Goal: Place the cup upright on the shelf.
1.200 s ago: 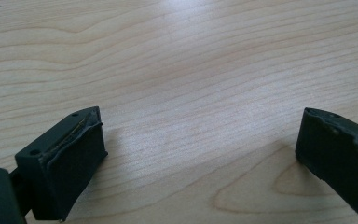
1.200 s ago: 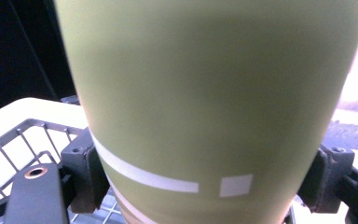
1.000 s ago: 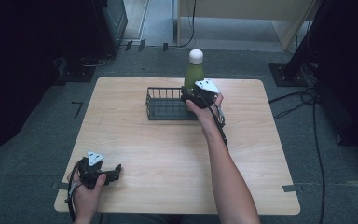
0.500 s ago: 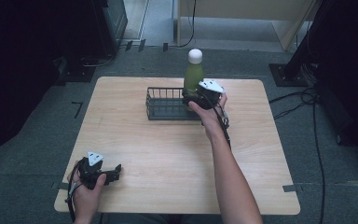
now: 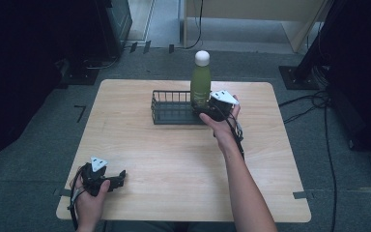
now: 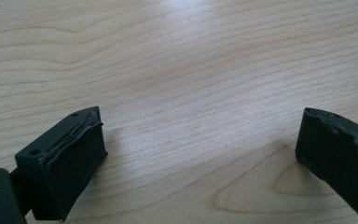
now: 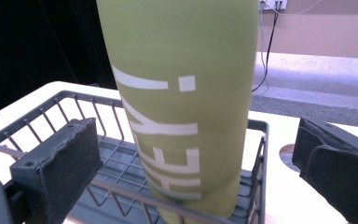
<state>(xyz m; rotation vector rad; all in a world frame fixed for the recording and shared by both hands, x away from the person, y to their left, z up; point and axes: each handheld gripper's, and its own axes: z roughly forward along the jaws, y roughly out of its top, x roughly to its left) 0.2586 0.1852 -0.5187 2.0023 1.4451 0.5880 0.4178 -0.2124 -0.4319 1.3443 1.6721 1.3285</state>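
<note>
On the surface [image 5: 174, 159], the green bottle [image 5: 200, 82] stands upright in the right end of the wire basket [image 5: 171, 107] near the far edge. Your right gripper [image 5: 207, 112] has its fingers [image 7: 56, 172] wide on either side, not touching, so this looks like either a grasp or a release; to lift, close squarely on the body. Your left gripper [image 5: 110, 179] rests wide and empty near the near left corner.

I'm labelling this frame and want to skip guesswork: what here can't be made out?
- Bottle: cap cut off by the top edge of the right gripper view; base hidden behind the basket wire.
- Bottle lettering: cropped at the bottom, word unreadable.
- Right gripper jaws, high view: hidden under the hand.
</note>
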